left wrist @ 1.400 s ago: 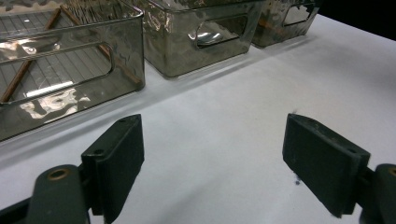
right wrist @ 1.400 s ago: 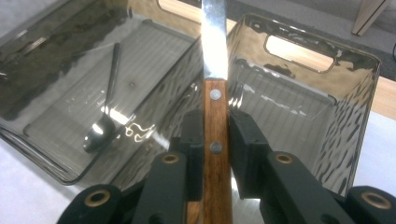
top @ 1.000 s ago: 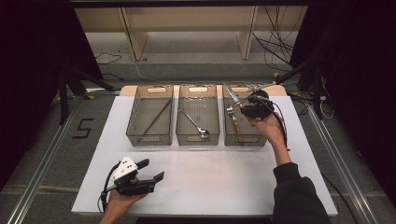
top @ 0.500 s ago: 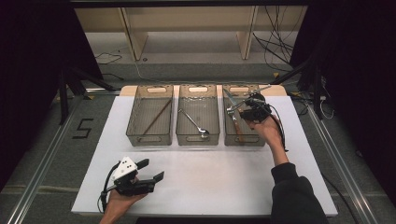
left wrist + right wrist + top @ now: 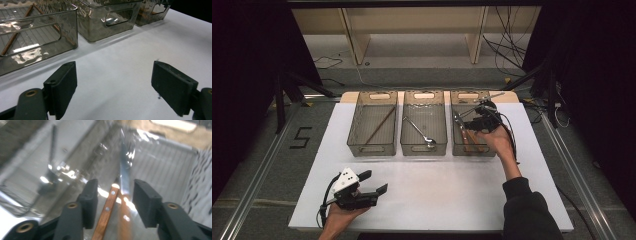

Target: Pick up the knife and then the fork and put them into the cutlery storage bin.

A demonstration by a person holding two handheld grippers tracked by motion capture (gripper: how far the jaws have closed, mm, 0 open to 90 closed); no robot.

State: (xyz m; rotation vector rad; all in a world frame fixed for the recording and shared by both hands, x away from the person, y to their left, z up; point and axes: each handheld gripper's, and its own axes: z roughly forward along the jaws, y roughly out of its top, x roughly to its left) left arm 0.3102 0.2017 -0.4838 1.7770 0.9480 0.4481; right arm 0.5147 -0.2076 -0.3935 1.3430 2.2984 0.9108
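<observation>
high view: three clear bins stand side by side at the far edge of the white table [image 5: 432, 200]. the left bin [image 5: 373, 124] holds one thin brown stick [image 5: 379, 126], the middle bin [image 5: 424, 122] one spoon [image 5: 418, 132], and the right bin [image 5: 468, 125] the wooden-handled knives [image 5: 467, 137]. the right gripper [image 5: 469, 120] hangs over the right bin and hides part of its contents; the knife blades are too small here to separate. the left gripper [image 5: 374, 182] lies low over the near part of the table, well apart from the bins, with its jaws spread and nothing between them.

left gripper view: both jaws stand wide apart over bare table. the bins are cut off at the top edge. the stick shows as a brown line through the wall of the left bin [image 5: 37, 37], and the spoon bowl [image 5: 112, 21] shows through the handle slot of the middle bin.

right gripper view: the picture is blurred. one knife [image 5: 117, 195] lies inside the right bin, its brown handle with two rivets running up between the jaws to a shiny blade. a second brown handle [image 5: 125, 217] lies just beside it, probably another knife. the jaws have just been opening; they stand released either side of the handle, with their pads clear of it.
</observation>
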